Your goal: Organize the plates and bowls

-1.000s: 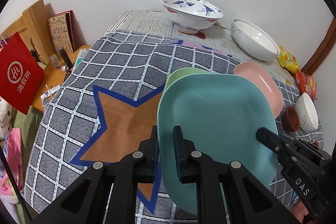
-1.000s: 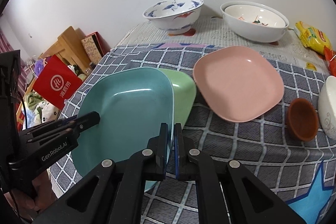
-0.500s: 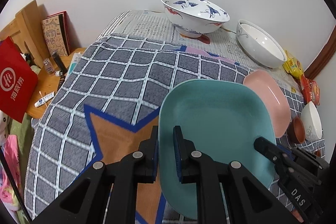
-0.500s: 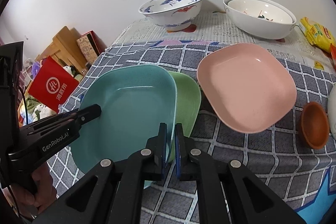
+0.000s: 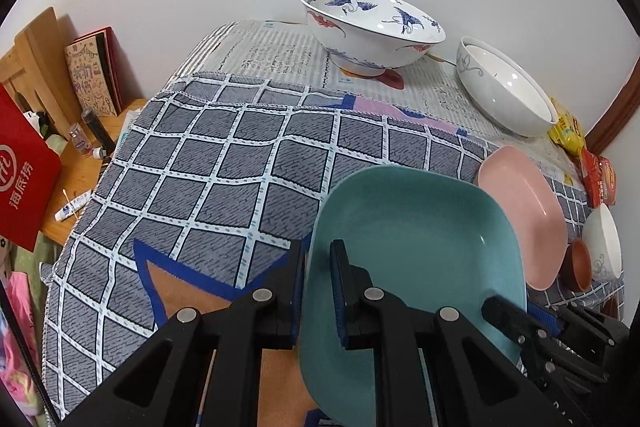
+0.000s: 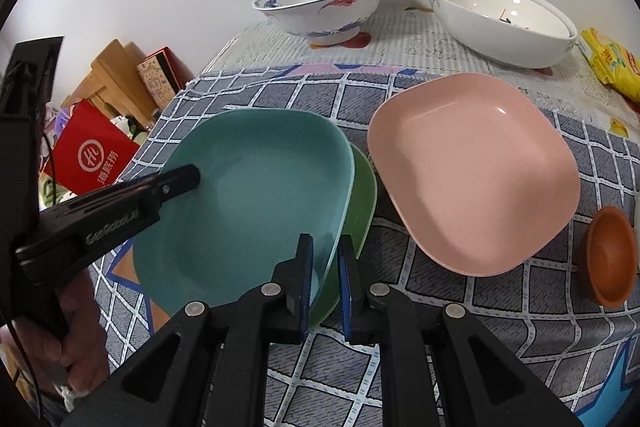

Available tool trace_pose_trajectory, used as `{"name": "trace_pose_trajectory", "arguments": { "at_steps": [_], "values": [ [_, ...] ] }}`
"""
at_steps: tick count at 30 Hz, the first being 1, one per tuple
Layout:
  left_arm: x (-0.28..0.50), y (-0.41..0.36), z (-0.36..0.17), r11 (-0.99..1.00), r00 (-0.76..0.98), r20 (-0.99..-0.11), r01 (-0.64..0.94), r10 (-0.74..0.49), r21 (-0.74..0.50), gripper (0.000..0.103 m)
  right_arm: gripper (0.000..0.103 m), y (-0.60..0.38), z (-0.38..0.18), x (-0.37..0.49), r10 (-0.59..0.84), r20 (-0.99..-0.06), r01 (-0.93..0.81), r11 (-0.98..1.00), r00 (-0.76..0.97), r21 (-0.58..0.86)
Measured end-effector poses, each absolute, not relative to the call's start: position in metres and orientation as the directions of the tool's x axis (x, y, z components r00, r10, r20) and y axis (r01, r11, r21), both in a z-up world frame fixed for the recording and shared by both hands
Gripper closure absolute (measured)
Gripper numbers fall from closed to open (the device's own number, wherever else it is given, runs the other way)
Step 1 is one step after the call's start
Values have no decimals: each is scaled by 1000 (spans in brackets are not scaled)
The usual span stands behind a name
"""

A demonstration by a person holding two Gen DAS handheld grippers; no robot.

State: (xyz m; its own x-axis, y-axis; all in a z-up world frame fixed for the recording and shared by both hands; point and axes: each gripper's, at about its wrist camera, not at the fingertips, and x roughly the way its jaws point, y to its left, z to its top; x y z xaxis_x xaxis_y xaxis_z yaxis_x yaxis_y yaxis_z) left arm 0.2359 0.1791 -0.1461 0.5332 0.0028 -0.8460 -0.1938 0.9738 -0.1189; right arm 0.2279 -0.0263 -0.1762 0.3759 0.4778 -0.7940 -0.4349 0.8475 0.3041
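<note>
A teal plate [image 5: 416, 247] [image 6: 248, 203] is held above the checked cloth by both grippers. My left gripper [image 5: 318, 259] is shut on its left rim. My right gripper [image 6: 325, 259] is shut on its right rim. A green plate [image 6: 362, 199] lies on the cloth under the teal plate's right edge, mostly hidden. A pink plate [image 6: 472, 171] [image 5: 524, 207] lies to the right. A blue-and-white patterned bowl [image 5: 372, 27] [image 6: 324, 3] and a white bowl [image 5: 504, 91] [image 6: 504, 19] stand at the back.
A small brown dish [image 6: 612, 259] [image 5: 578, 263] and a small white bowl [image 5: 604, 239] sit at the right edge. Snack packets [image 6: 612, 63] lie at the far right. A red bag [image 5: 20, 171], books and a wooden stand are left of the table.
The teal plate, held by both grippers, has moved forward and right over the green plate, now covering more of it and nearer the pink plate.
</note>
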Motion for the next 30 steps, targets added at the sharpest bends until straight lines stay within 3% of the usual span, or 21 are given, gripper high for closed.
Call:
{"name": "trace_pose_trajectory", "arguments": {
  "at_steps": [7, 9, 13, 15, 17, 30],
  "values": [
    [236, 175, -148, 981, 533, -846, -171, 11, -94, 88, 87, -25, -176, 223, 471, -796, -451, 846, 380, 285],
    [235, 174, -148, 983, 526, -850, -166, 17, -83, 76, 87, -25, -175, 222, 471, -793, -452, 847, 387, 282],
    [227, 172, -144, 985, 531, -845, -167, 57, -38, 65, 85, -24, -173, 217, 461, -792, -468, 846, 400, 256],
    [222, 172, -140, 986, 538, -841, -165, 62, -33, 60, 76, -26, -171, 213, 456, -792, -468, 848, 406, 248],
    [217, 173, -136, 985, 539, -839, -171, 75, -22, 59, 67, -28, -168, 209, 440, -792, -466, 855, 422, 227],
    [193, 148, -112, 987, 561, -826, -155, 51, -44, 59, 66, -92, -143, 188, 410, -750, -383, 896, 519, 224]
  ]
}}
